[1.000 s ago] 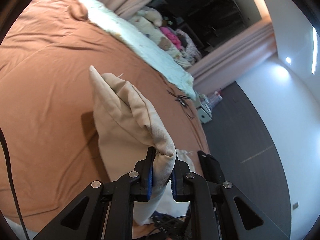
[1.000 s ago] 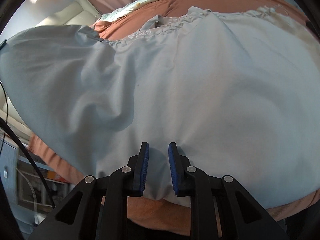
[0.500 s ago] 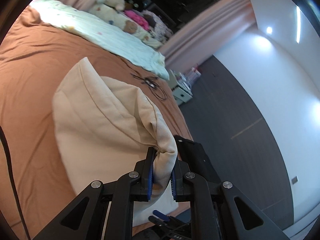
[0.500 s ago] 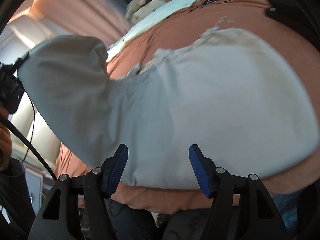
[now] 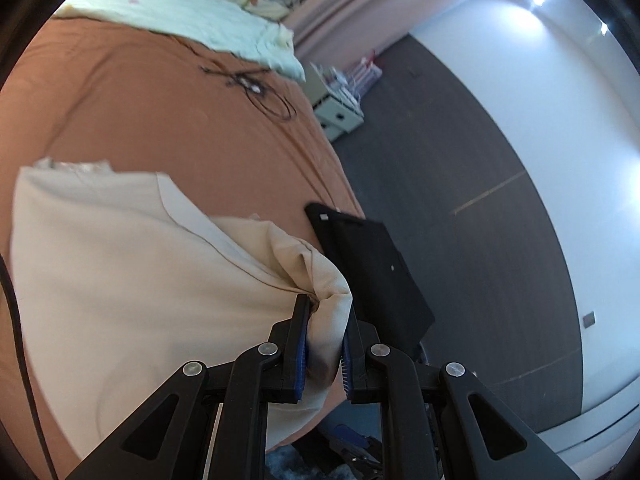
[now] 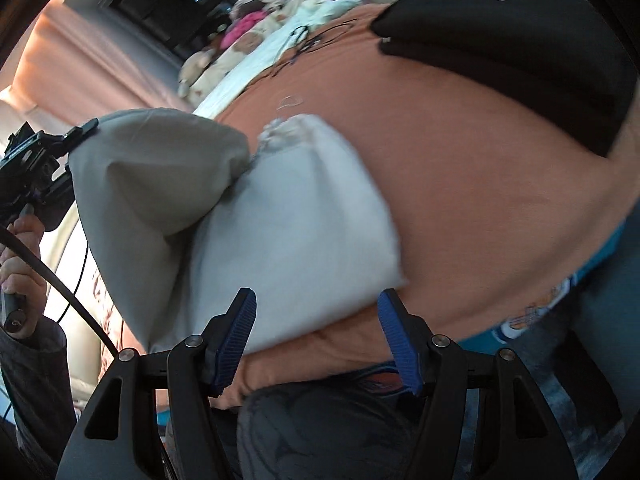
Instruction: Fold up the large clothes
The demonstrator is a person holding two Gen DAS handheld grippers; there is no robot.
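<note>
Pinching a bunched corner of the cream garment (image 5: 132, 280) low in the frame's centre, the left gripper (image 5: 325, 344) holds it over the orange bedspread (image 5: 168, 120), while the right gripper (image 6: 316, 340), jaws wide and empty, faces the garment's near edge.

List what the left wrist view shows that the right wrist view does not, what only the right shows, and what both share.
Only the left wrist view: the left tool shut on a bunched fold of the beige garment, plus the dark floor and white wall.

Only the right wrist view: the right tool open with nothing between its pads, and a hand gripping the other tool's handle.

Both: the garment, the orange bedsheet, a black folded item on it, black cables and the pale quilt.
</note>
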